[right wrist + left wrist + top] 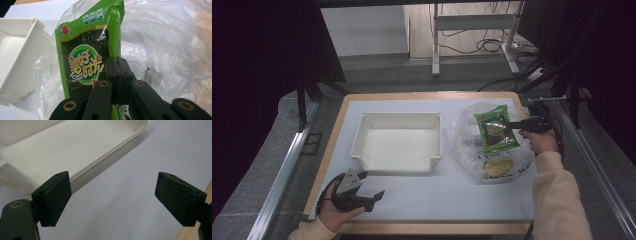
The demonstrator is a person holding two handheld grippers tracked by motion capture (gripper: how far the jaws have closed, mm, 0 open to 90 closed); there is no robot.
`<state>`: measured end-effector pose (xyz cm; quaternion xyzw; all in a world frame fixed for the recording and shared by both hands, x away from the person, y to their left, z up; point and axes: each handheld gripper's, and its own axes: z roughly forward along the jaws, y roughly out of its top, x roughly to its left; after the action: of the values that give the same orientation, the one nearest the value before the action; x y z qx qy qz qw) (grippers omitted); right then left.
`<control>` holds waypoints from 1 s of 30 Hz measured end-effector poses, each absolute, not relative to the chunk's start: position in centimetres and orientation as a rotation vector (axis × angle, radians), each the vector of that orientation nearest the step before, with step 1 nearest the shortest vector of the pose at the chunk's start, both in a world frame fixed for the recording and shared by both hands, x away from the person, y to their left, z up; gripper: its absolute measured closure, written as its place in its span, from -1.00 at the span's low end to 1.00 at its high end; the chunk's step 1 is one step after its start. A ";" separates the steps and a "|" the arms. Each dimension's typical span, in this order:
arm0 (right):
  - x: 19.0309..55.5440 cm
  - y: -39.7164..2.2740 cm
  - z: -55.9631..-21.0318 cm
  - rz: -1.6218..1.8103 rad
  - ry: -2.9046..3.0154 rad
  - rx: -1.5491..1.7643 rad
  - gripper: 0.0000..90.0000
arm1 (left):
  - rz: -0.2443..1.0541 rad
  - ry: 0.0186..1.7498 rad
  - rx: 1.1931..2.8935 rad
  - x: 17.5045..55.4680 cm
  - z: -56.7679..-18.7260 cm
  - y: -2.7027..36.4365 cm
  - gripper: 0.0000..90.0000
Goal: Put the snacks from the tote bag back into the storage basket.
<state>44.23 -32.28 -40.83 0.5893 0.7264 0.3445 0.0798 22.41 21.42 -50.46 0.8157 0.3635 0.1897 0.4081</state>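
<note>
The right gripper (117, 65) pinches the edge of a green snack packet (496, 131) above a clear plastic bag (472, 150). The left gripper (112, 195) rests wide open and empty beside the white tray (397, 120).

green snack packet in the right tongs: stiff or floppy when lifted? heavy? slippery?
Probably fairly stiff: the green snack packet stands flat and unbent though the right tongs pinch just one edge. Likely light for its size, since that edge pinch alone carries it above the clear plastic bag. The glossy film shows glare, so it may be slippery; grip could slide if swung.
</note>
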 end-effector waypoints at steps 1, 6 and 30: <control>44.2 -32.3 -40.8 1.031 2.170 1.759 1.00 | 0.478 0.916 2.056 22.4 -50.5 21.4 -0.69; 44.1 -32.5 -40.6 1.046 2.160 1.754 1.00 | 0.477 0.916 2.056 22.4 -50.5 21.4 -0.69; 44.1 -28.6 -38.6 1.204 2.191 1.644 1.00 | 0.473 0.922 2.054 22.4 -50.5 21.5 -0.69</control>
<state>44.11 -28.61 -38.59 0.5479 0.7302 0.4012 0.0749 22.45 21.49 -50.50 0.8150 0.3657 0.1877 0.4084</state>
